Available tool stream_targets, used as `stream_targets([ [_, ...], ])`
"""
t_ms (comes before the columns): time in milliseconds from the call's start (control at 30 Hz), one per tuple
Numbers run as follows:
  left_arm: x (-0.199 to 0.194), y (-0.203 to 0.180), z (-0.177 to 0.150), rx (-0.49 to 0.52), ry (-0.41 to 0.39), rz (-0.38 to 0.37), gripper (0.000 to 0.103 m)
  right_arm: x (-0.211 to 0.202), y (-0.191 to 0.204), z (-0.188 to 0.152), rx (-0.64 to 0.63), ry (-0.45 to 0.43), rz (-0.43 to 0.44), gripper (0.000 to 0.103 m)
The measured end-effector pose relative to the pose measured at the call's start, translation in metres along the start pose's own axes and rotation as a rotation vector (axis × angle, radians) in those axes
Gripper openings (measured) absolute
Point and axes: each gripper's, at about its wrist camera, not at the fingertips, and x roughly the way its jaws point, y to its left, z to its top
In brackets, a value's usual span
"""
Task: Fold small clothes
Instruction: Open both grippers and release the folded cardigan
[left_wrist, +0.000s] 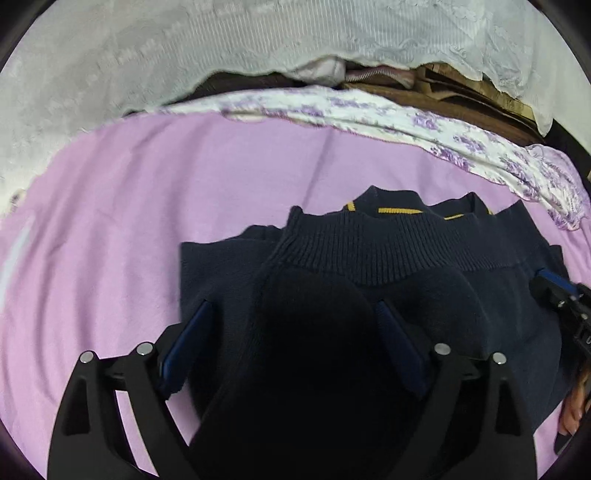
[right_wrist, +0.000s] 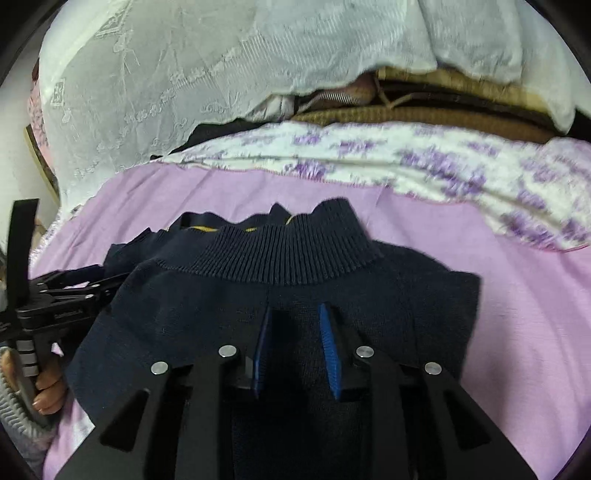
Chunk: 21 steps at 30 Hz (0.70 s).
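A small navy knit sweater (left_wrist: 369, 251) with a ribbed hem and yellow collar stripes lies folded over on the lilac sheet (left_wrist: 147, 206). My left gripper (left_wrist: 295, 314) stands wide open, its blue pads on either side of a raised bulge of the sweater. My right gripper (right_wrist: 295, 314) is open with a narrower gap, its pads over the sweater (right_wrist: 295, 258) just below the ribbed band. The right gripper also shows in the left wrist view (left_wrist: 561, 299) at the sweater's right edge. The left gripper shows in the right wrist view (right_wrist: 66, 291) at the sweater's left edge.
A floral white and purple cloth (right_wrist: 443, 162) lies along the far edge of the sheet. Behind it a white lace cover (right_wrist: 184, 74) drapes over stacked brown things (right_wrist: 424, 110). The person's hand (right_wrist: 48, 391) holds the left gripper's handle.
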Motion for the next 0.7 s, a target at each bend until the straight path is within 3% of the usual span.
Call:
stream_targets([
  [167, -0.032, -0.004, -0.023, -0.021, -0.039, -0.021, 0.086, -0.043, 0.018, -0.013, -0.004, -0.122, -0.013, 0.039],
  [200, -0.037, -0.005, -0.028, -0.027, -0.045, -0.015, 0.086, -0.047, 0.021, -0.016, -0.010, -0.129, -0.019, 0.046],
  [233, -0.041, -0.006, -0.032, -0.030, -0.050, -0.003, 0.087, -0.050, 0.027, -0.020, -0.025, -0.123, -0.027, 0.056],
  [300, -0.043, -0.010, -0.040, -0.020, -0.039, 0.031, 0.096, -0.040, 0.035, -0.029, -0.061, -0.058, -0.053, 0.063],
  [400, -0.028, -0.015, -0.050, 0.010, 0.020, 0.083, 0.099, -0.017, 0.043, -0.036, -0.088, 0.034, -0.109, 0.072],
  [567, -0.033, -0.013, -0.054, 0.000, 0.003, 0.104, 0.099, -0.021, 0.038, -0.038, -0.066, 0.013, -0.095, 0.073],
  [700, -0.049, -0.014, -0.064, 0.006, -0.033, 0.134, 0.099, -0.044, 0.038, -0.045, -0.047, -0.079, -0.110, 0.073],
])
